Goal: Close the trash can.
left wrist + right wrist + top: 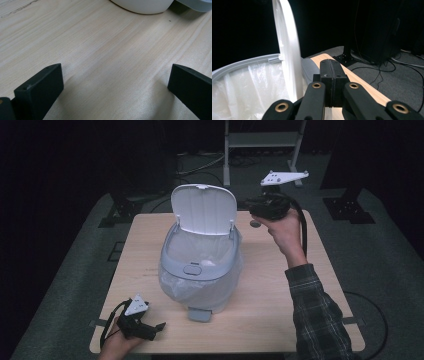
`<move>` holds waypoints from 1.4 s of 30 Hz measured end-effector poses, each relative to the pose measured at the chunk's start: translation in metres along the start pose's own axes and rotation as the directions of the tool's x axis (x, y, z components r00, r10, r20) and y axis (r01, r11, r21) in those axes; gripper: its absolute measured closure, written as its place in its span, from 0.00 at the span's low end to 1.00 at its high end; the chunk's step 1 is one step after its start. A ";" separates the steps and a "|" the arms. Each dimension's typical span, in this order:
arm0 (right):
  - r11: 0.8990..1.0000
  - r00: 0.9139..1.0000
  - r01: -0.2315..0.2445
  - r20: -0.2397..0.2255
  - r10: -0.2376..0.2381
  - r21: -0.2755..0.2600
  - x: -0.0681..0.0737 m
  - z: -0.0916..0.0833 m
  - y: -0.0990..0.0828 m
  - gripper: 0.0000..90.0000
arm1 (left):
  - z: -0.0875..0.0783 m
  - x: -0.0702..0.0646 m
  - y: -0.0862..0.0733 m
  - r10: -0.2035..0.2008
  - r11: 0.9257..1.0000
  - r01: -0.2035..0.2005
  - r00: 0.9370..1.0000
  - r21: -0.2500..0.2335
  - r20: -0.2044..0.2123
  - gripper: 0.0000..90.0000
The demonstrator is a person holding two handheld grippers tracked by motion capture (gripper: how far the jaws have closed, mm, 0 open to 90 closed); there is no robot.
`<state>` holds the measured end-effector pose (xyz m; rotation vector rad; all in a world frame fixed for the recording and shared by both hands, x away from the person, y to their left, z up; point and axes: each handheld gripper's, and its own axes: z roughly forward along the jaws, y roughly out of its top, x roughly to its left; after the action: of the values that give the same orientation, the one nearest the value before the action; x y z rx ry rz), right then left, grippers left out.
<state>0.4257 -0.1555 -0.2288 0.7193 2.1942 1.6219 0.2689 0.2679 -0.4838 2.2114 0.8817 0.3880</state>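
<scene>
one bin (200, 270) sits mid-desk, pale grey, with its one lid (204, 210) standing up at the far side. there's wide bare wood to the left of the bin and to its right, and a narrower strip between it and the near edge of the desk (280, 320). inside, a clear plastic liner (175, 287) drapes over the rim and puffs out around the body; down in the bin i can make out one small pale thing, too blurred to name. one grey pedal (199, 314) pokes out at the base, toward me.

my right hand-held gripper (255, 211) is up beside the lid's right edge, off the wood, close to the hinge corner but apart from it. in the right gripper view its jaws are pressed together with nothing between them, the lid's thin edge just to their left.

my left hand-held gripper (156, 329) rests at the near left corner of the desk, well apart from the bin, jaws spread wide over bare wood, holding nothing

two hand-held grippers, one bin, one lid, one liner
</scene>
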 end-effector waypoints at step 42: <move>0.997 0.981 0.082 -0.177 -0.079 0.011 0.060 -0.008 0.003 1.00 | 0.000 0.000 0.000 0.000 1.000 0.000 1.000 0.001 0.000 0.00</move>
<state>0.3729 -0.1277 -0.2208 0.5008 2.3298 1.6847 0.2688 0.2679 -0.4837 2.2123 0.8816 0.3874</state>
